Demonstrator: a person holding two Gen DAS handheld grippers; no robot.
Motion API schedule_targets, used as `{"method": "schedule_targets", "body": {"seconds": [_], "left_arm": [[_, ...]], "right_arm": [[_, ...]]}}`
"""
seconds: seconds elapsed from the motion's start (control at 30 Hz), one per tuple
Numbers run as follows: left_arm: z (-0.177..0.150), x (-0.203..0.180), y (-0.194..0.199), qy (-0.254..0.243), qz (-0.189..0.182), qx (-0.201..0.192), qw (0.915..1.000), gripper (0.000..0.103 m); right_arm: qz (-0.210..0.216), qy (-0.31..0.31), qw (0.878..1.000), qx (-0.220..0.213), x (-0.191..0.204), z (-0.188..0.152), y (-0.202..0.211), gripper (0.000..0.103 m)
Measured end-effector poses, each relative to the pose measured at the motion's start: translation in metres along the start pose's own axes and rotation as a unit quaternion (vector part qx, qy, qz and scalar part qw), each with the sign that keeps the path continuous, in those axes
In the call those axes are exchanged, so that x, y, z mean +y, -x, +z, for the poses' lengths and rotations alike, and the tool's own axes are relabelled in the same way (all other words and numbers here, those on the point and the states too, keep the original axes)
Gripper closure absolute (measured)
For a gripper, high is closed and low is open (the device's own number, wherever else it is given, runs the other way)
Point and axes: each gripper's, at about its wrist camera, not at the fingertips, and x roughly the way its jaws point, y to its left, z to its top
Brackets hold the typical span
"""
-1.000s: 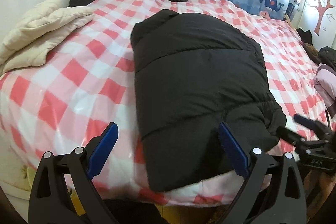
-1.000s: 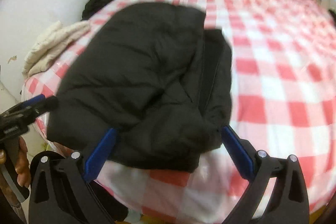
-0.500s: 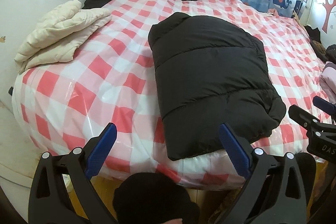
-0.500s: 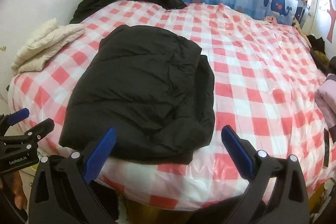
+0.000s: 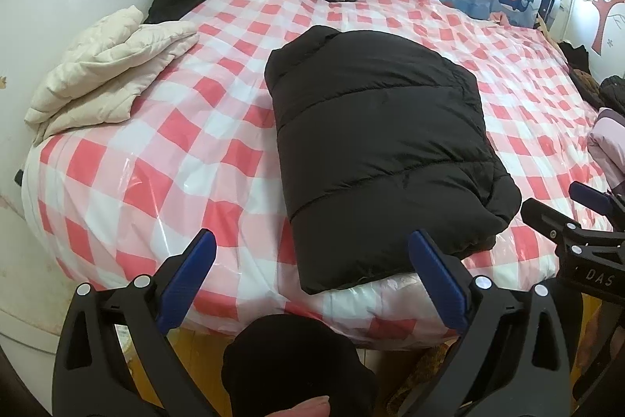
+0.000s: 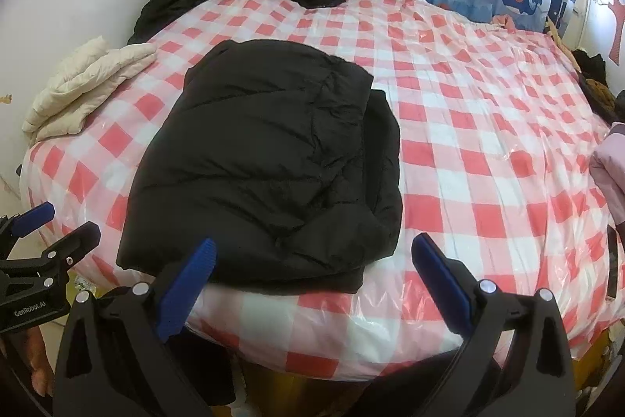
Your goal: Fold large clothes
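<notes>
- Both grippers are now withdrawn from the black puffer jacket (image 5: 383, 151), which a second ago lay between their fingers.
- The left gripper (image 5: 312, 260) and right gripper (image 6: 312, 264) are held with jaws spread wide, nothing gripped.
- The jacket is left folded compactly near the front edge of the checked bed (image 6: 488, 143).
- The fold is judged complete; the cream garment (image 5: 105, 65) may be taken next.

Left gripper (image 5: 312, 256): black frame, blue finger pads, silver screws, "GenRobot.AI" print.
Right gripper (image 6: 312, 258): same build, "DAS" lettering.
Clothing (image 5: 297, 362): black, possibly trousers.
</notes>
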Motion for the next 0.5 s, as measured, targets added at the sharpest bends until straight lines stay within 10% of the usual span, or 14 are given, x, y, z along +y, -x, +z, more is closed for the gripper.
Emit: {"method": "schedule_targets", "body": {"seconds": [0.5], "left_arm": [[-0.0003,-0.0014,-0.0002,0.000,-0.002,0.001,1.0000,0.008]], "right_arm": [[0.004,0.001,1.000,0.007,0.0027,-0.0045,-0.0006,0.007]]}}
